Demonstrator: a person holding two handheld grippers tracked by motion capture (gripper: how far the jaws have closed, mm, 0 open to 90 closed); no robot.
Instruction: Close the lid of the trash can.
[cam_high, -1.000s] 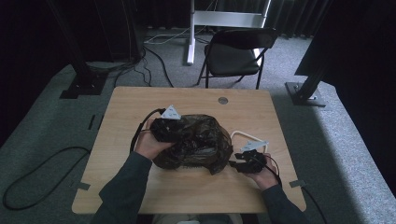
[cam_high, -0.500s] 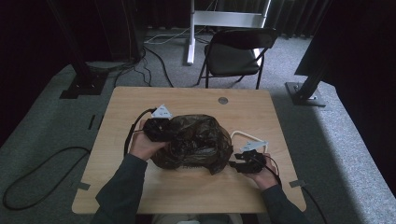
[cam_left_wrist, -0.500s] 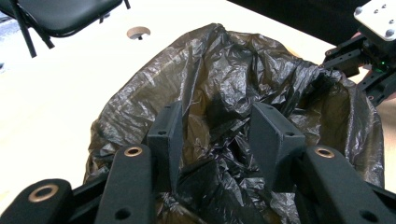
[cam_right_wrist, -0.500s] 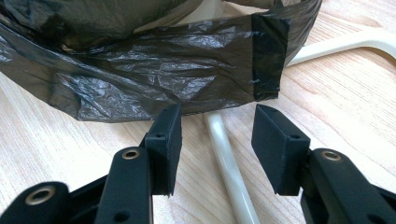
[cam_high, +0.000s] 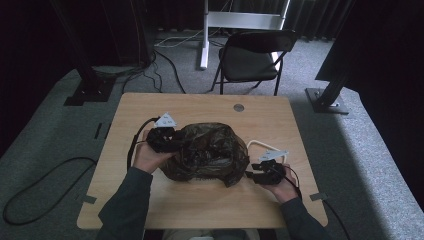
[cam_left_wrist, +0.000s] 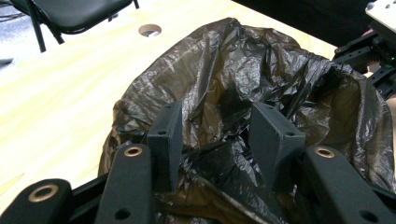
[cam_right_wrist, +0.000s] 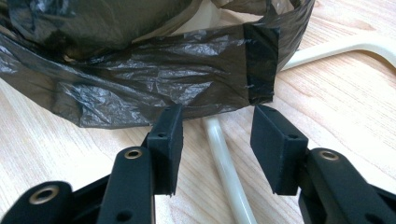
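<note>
Bag (cam_high: 207, 152) lengthwise between both grippers.

You're in a recording studio or lab: black curtains (cam_high: 60, 30) all around, grey carpet (cam_high: 45, 145), cables (cam_high: 165, 55) on the floor, stand bases (cam_high: 325, 100), 1 folding chair (cam_high: 252, 57), 1 bare wooden table (cam_high: 200, 107).

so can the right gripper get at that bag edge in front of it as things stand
Probably yes. The right gripper stands open just short of the bag's edge, with nothing between them. A white hanger lies on the table under the jaws, but looks low enough to clear.
</note>
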